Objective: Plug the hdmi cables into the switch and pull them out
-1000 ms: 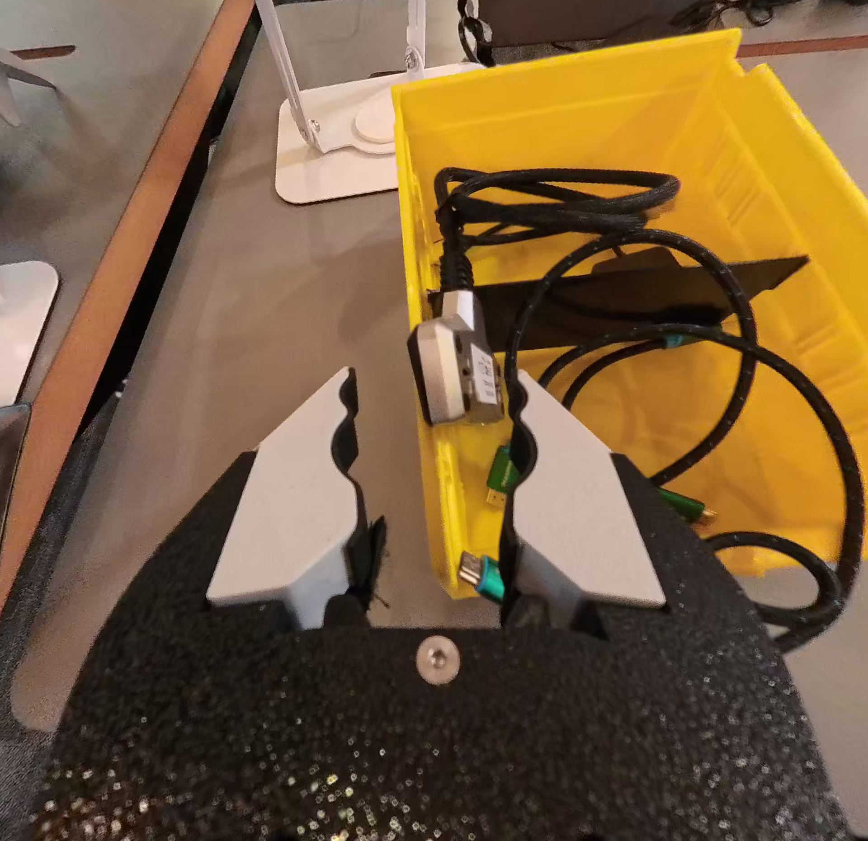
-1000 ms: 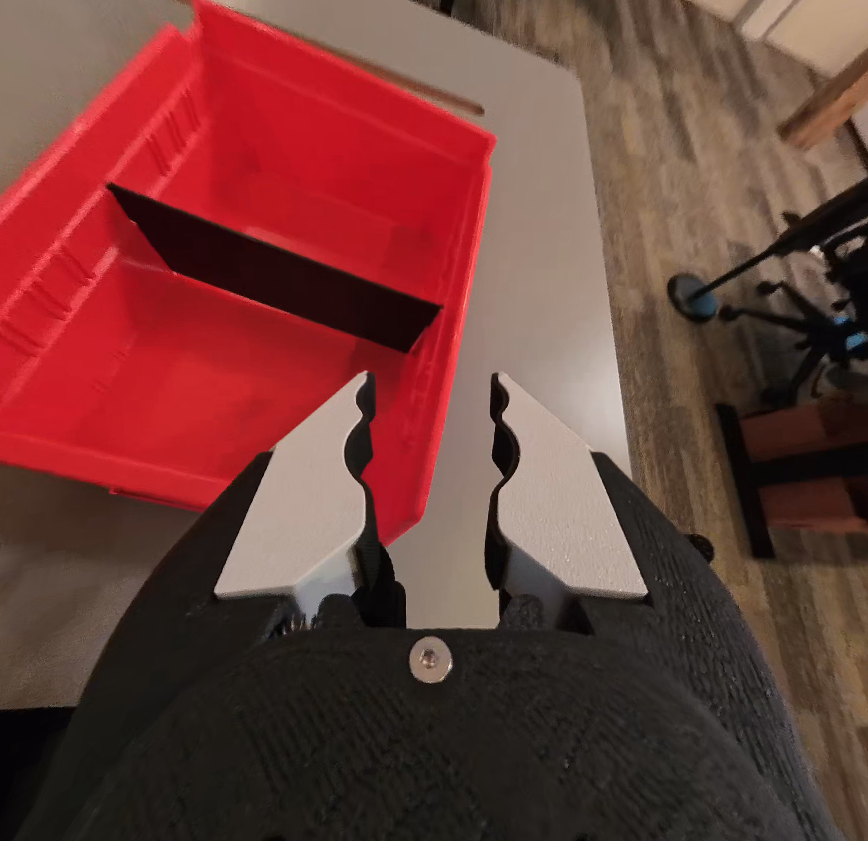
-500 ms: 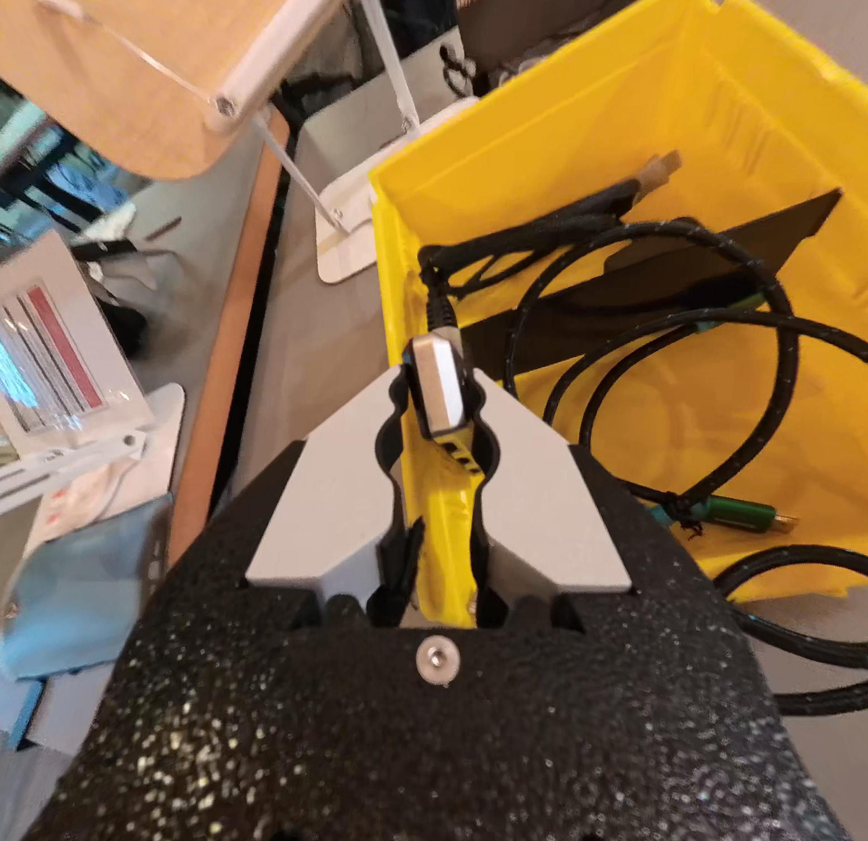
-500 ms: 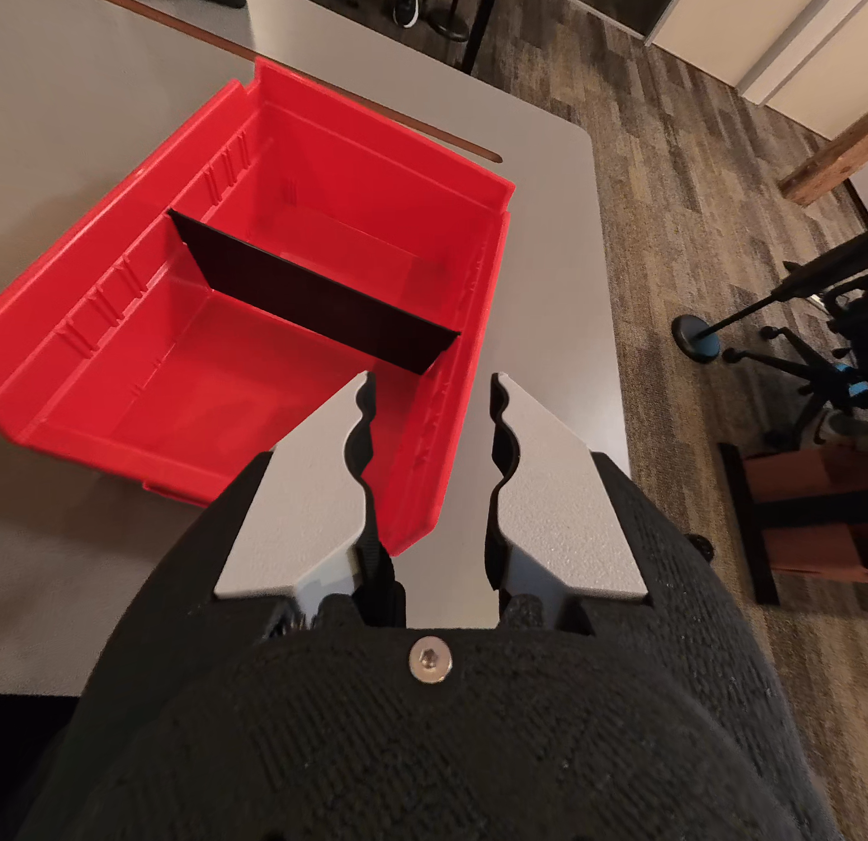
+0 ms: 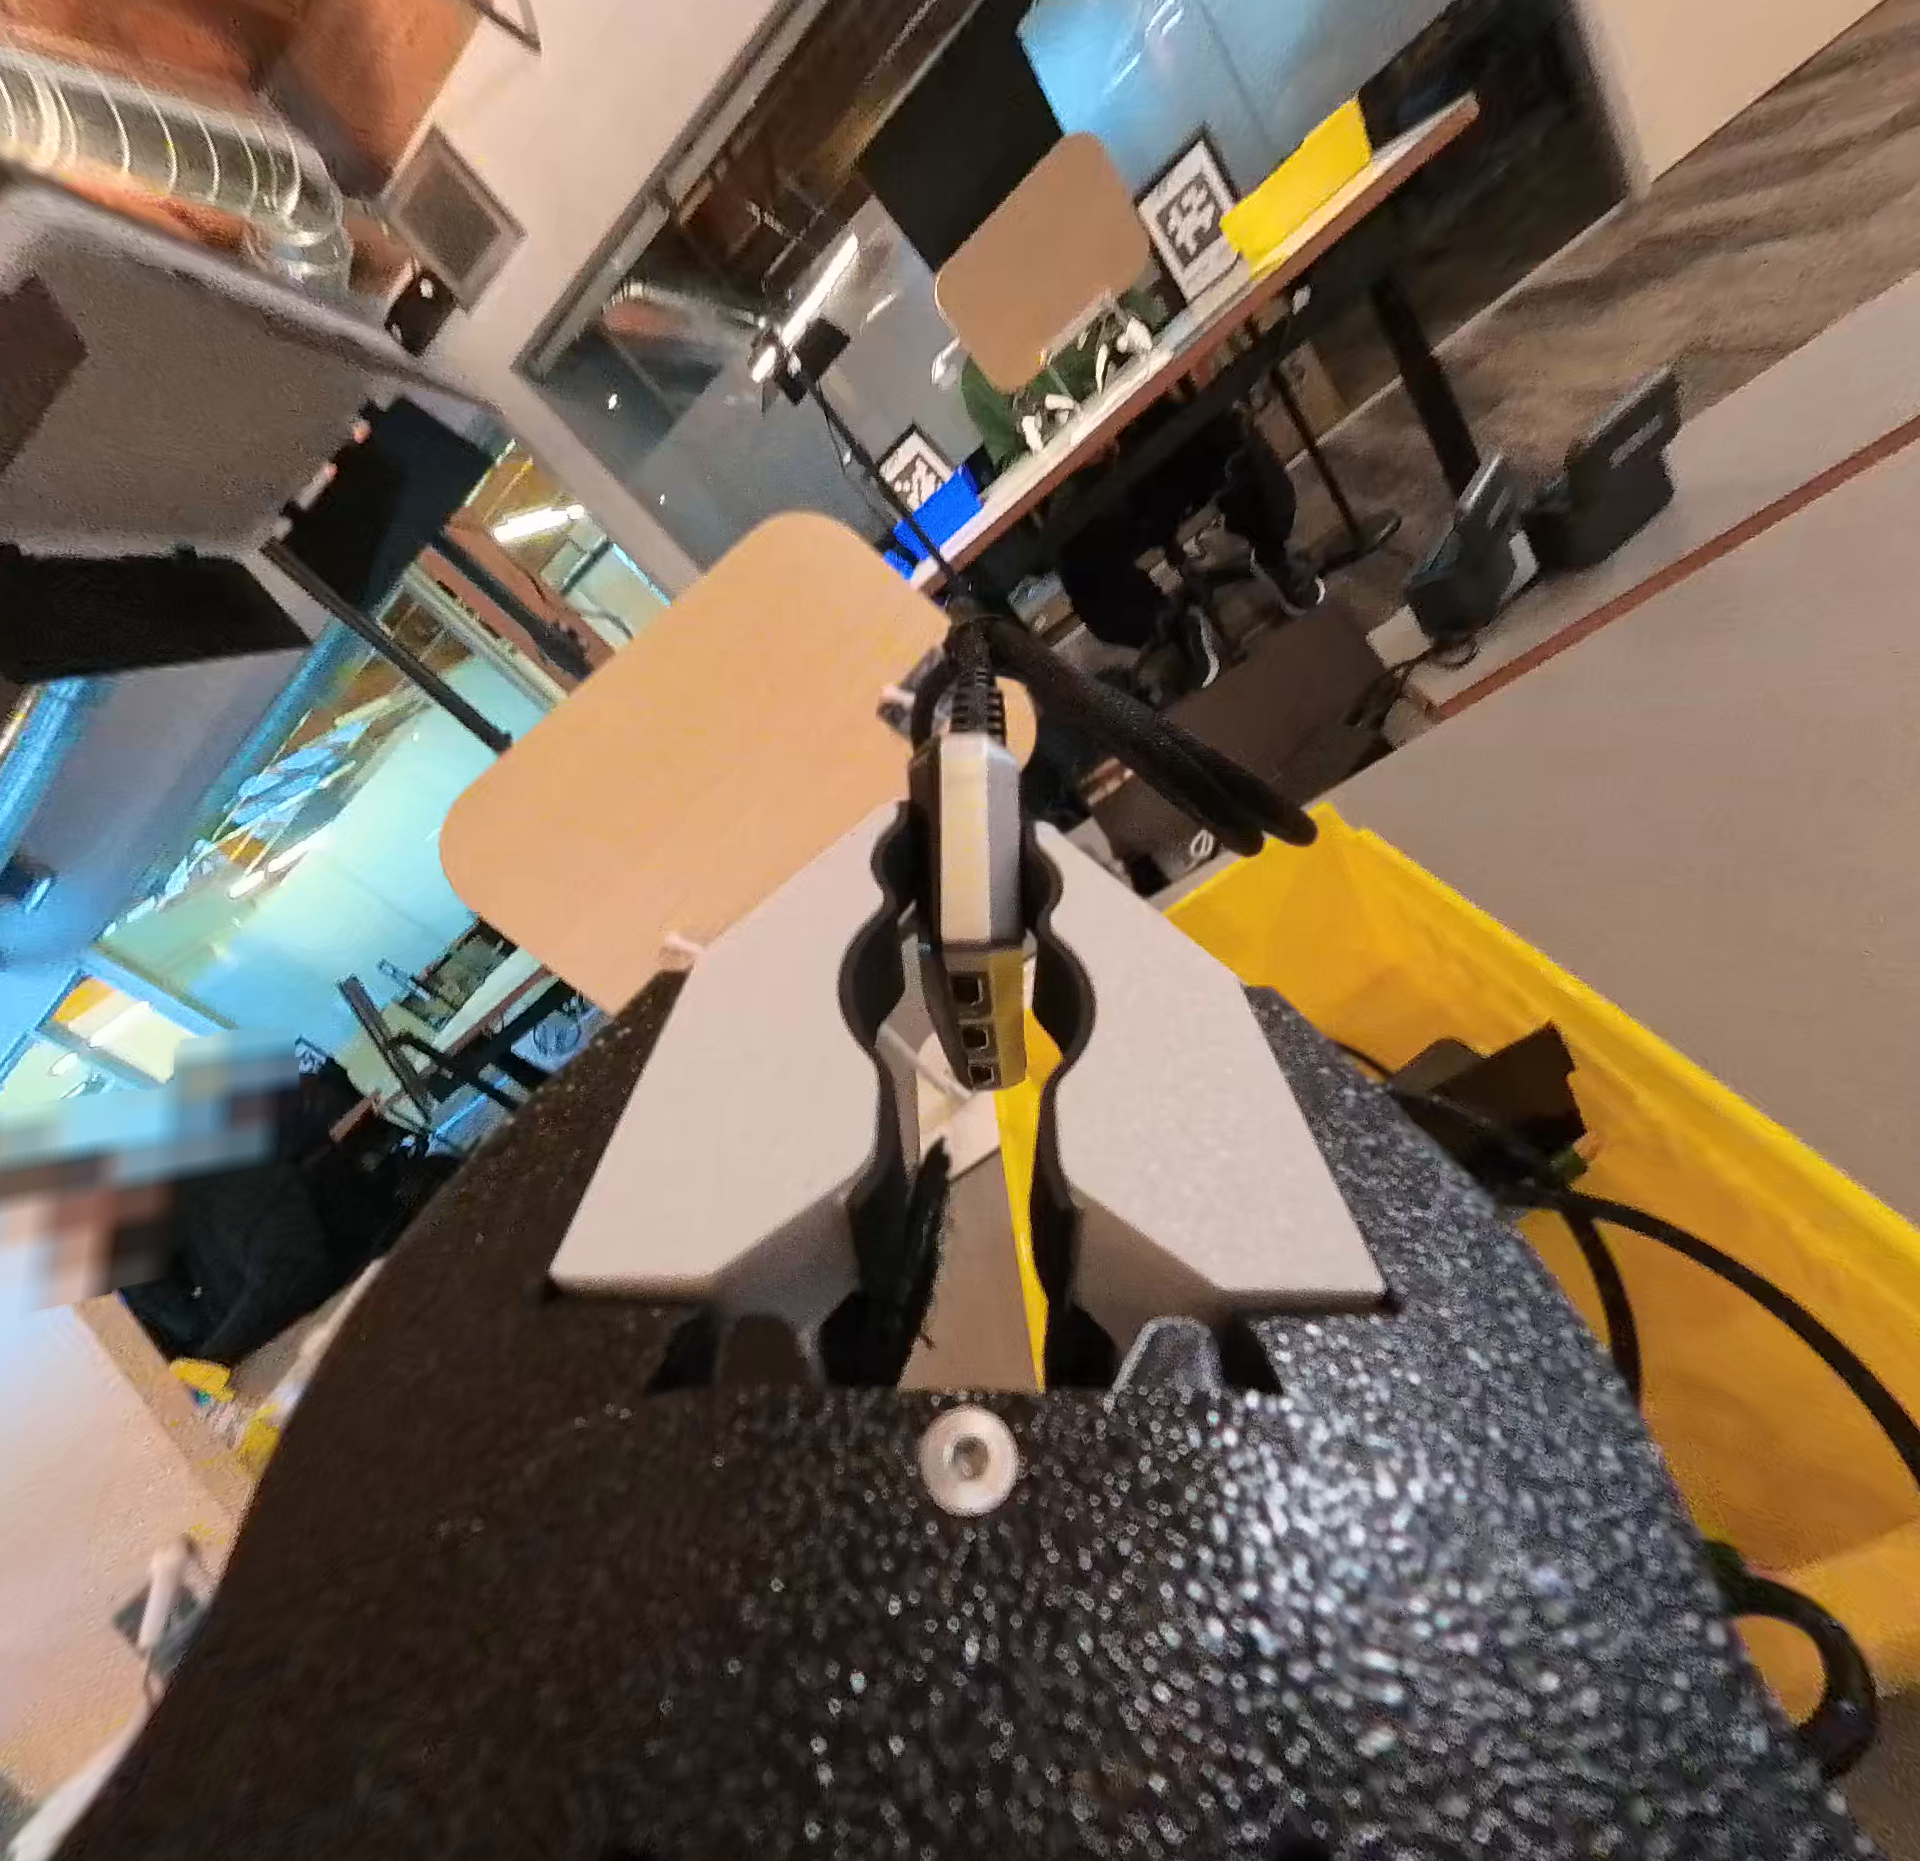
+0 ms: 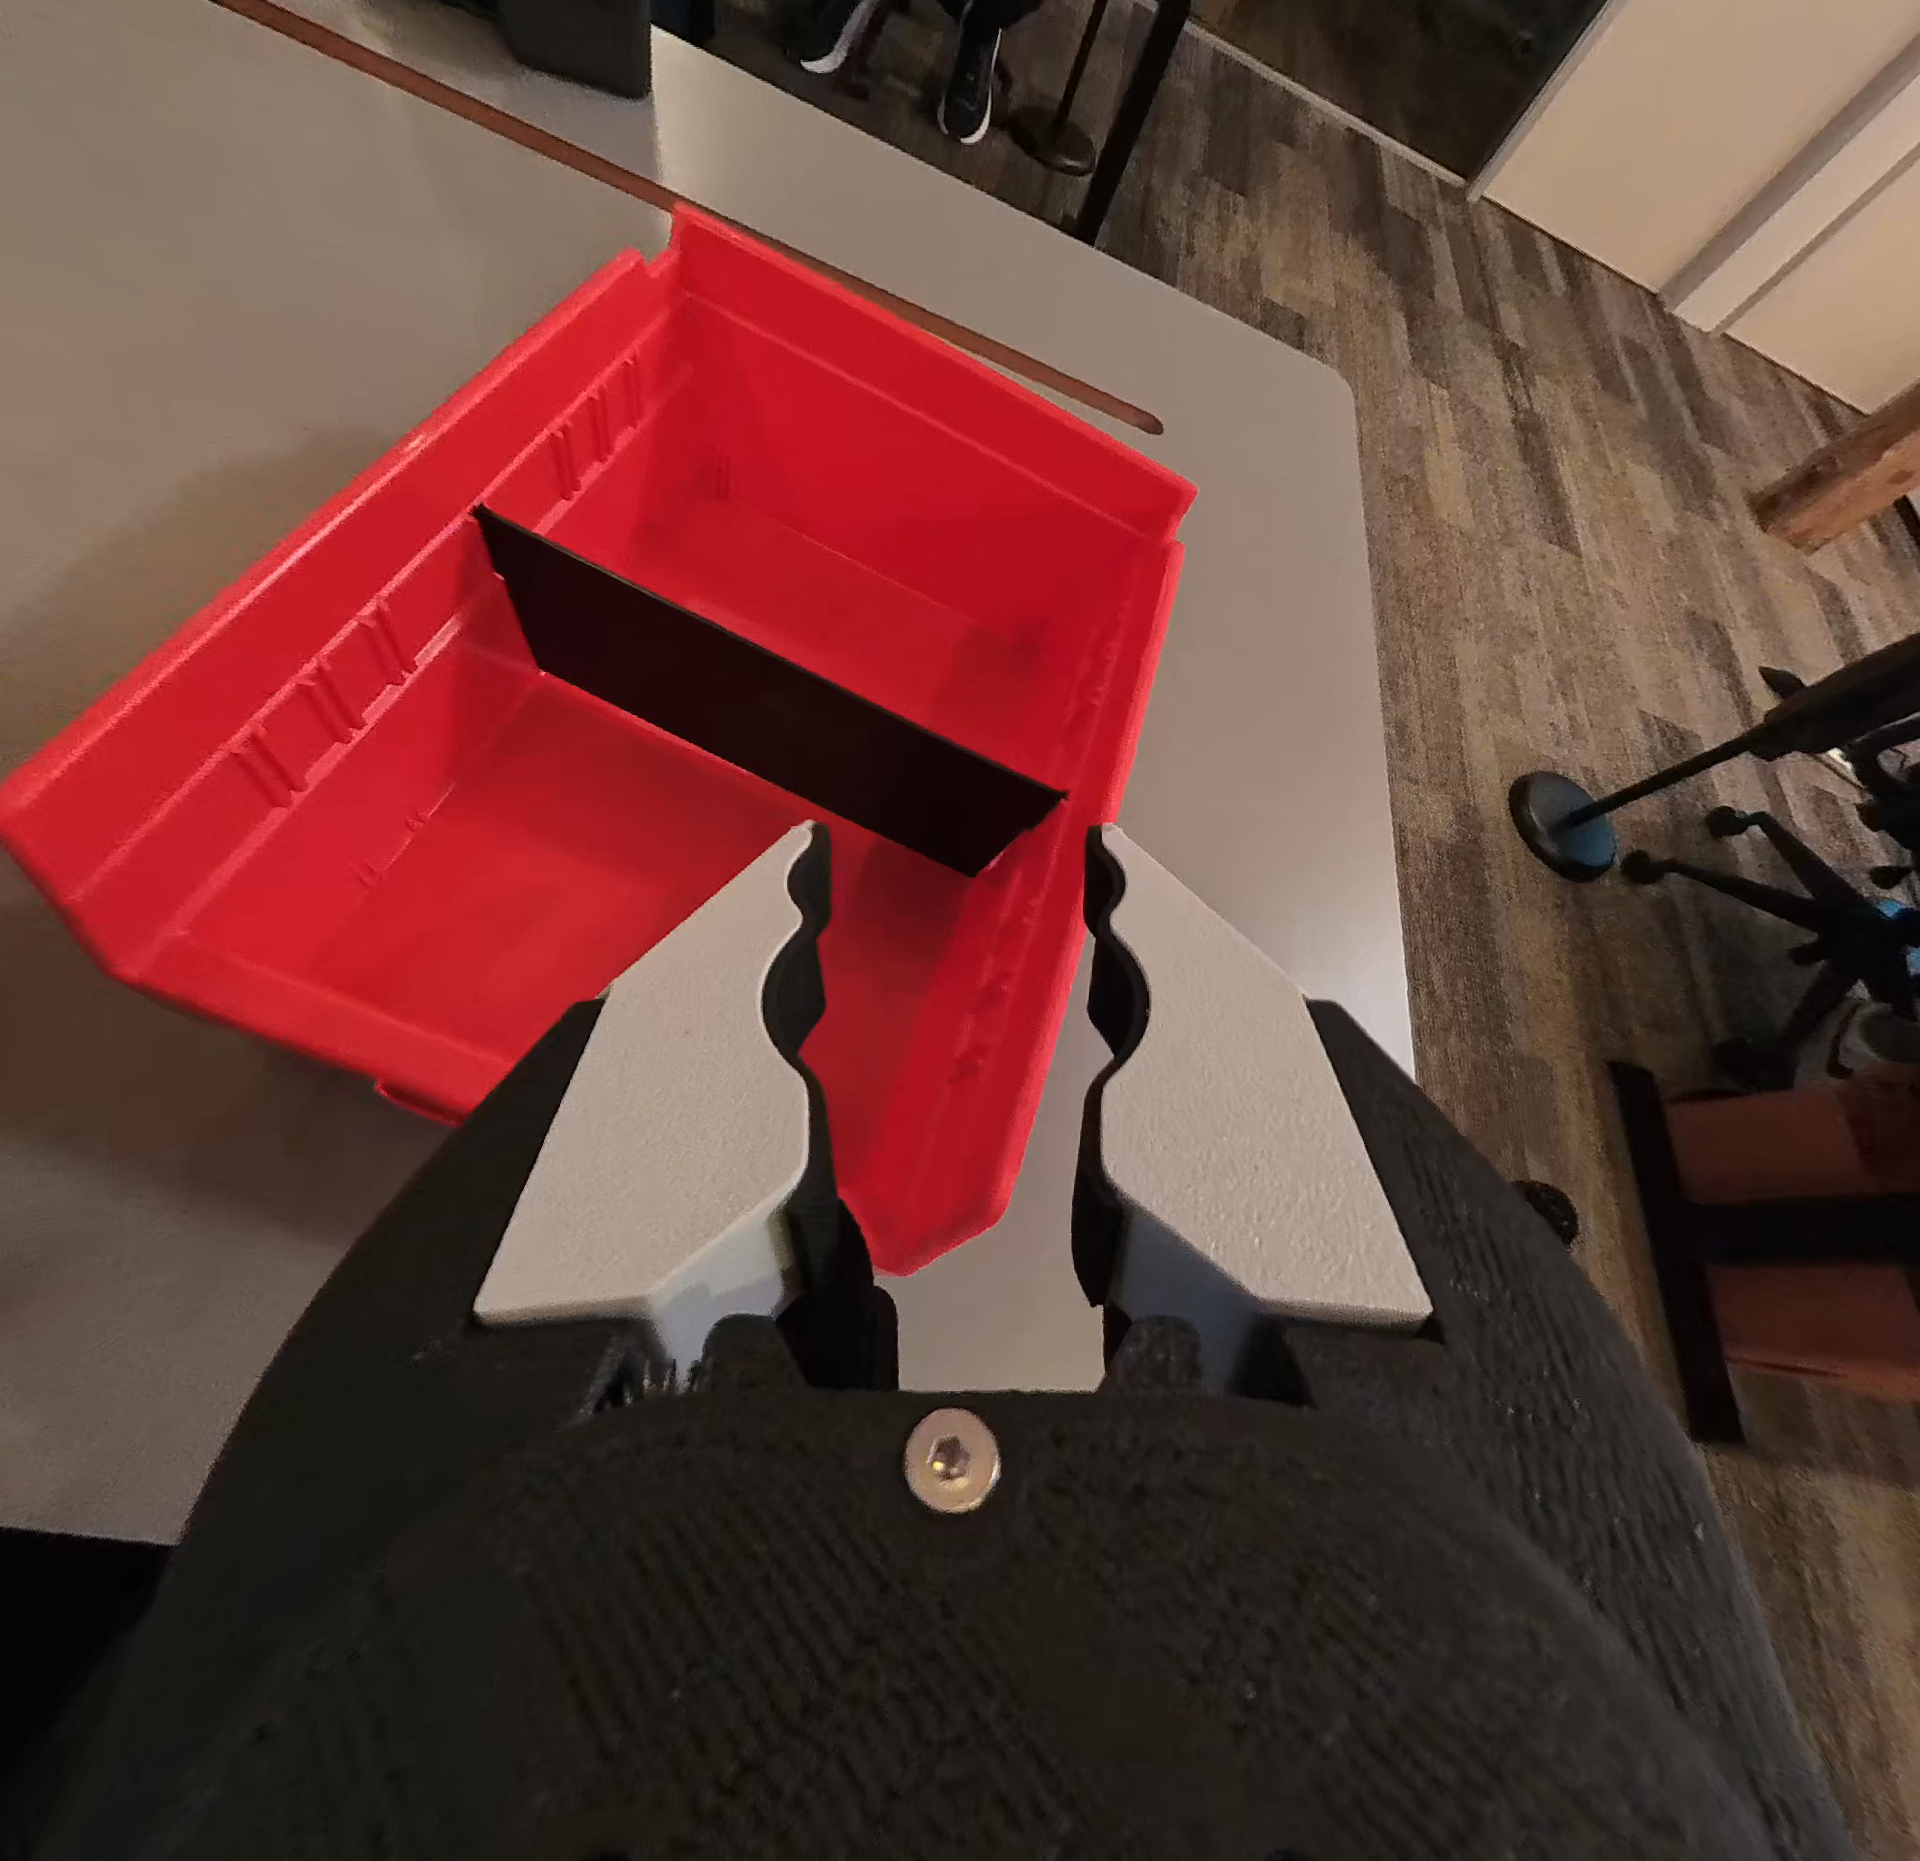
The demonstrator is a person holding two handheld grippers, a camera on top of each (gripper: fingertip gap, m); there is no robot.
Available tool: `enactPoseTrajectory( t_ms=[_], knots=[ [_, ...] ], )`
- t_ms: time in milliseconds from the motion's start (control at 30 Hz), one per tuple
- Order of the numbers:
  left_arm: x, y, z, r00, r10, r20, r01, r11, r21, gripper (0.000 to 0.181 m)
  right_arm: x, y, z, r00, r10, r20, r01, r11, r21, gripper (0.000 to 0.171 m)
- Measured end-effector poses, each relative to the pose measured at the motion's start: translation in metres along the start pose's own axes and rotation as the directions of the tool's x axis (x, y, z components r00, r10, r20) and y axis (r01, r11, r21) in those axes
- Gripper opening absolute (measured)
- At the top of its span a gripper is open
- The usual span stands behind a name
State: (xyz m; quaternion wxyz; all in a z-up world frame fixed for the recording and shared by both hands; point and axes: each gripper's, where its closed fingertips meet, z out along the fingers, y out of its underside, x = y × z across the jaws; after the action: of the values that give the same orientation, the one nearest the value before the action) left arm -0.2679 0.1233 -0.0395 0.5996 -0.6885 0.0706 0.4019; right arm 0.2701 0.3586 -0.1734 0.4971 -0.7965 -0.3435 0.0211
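The switch point(image 5: 971, 912), a little silver-grey box, is sitting clamped between the fingers of the left gripper point(image 5: 966, 876), up in the air over the near-left corner of the yellow bin point(image 5: 1455, 990). Its long axis is running pretty much along the fingers: the end with the three small ports is pointing back toward the camera and slightly down, and the far end, where its own braided black lead point(image 5: 1132, 736) is coming out, is pointing away and up. That lead is bending over and dropping to the right, down behind the bin's rim.

The left gripper is tilting well upward, so its camera is looking over the table at the room beyond, with a tan rounded board point(image 5: 675, 772) sitting right behind the switch. The whole view is rolled sideways too. Inside the yellow bin, a black cable point(image 5: 1704, 1281) is looping along the right side, and a black divider point(image 5: 1496, 1073) is poking up near the gripper's right finger.

The right gripper point(image 6: 956, 855) is holding nothing, its fingers standing apart with a clear gap between them. It's angling down over the near right corner of a red bin point(image 6: 343, 668) on the grey table point(image 6: 208, 284). That bin has a black divider point(image 6: 769, 699) across its middle, and only the right wrist view is showing it. The switch and the yellow bin are only showing up in the left wrist view.
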Motion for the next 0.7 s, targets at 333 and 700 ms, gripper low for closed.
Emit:
enactPoseTrajectory(
  t_ms=[333,700],
  knots=[
    [0.021,-0.054,-0.017,0.985,-0.07,-0.158,0.097,0.981,0.17,0.016,-0.004,-0.004,-0.003,1.0,-0.016,0.013,0.015,1.0,0.021,0.048],
    [0.024,-0.056,-0.022,0.983,-0.052,-0.174,0.082,0.982,0.17,0.017,-0.005,-0.004,-0.003,1.0,-0.022,0.022,0.022,1.0,0.019,0.048]
  ],
)
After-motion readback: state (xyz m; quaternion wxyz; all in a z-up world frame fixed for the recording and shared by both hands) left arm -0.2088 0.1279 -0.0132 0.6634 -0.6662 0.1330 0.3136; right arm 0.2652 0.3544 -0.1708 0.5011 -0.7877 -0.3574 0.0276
